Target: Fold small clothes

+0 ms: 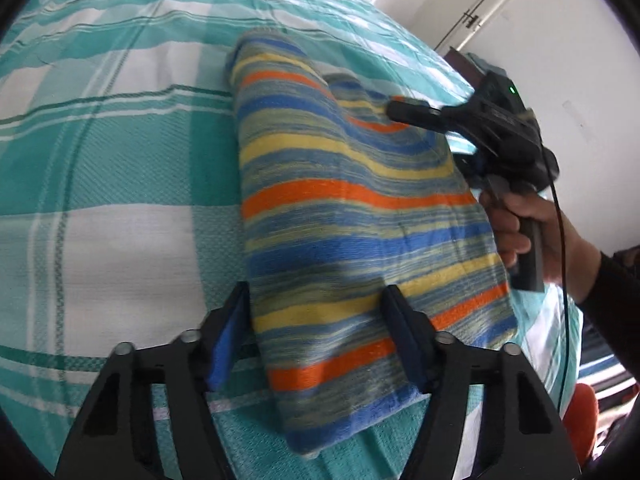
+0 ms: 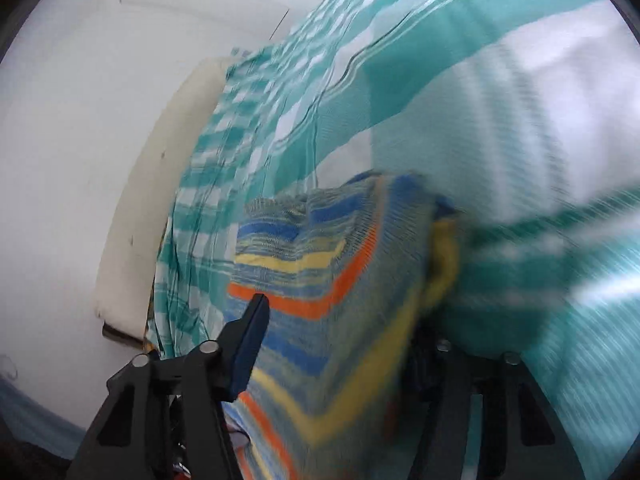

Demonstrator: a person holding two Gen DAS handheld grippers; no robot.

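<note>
Striped cloth [image 1: 352, 216] folded on checked bedspread [image 1: 120, 160] | left gripper [image 1: 316, 344] fingers straddle its edge, apart | right gripper [image 1: 404, 114] fingers: cannot tell

Soft daylight, brightest toward twelve o'clock. Both views bulge fisheye-fashion, with black corners. The right wrist view smears heavily from three to six o'clock.

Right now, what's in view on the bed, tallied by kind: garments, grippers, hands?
Striped garments: 1, the folded striped cloth lying on the checked bedspread.
Grippers: 2, the left gripper straddling the cloth's near end, and the right gripper at its far end.
Hands visible: 1, the right hand.
Total: 4.
</note>
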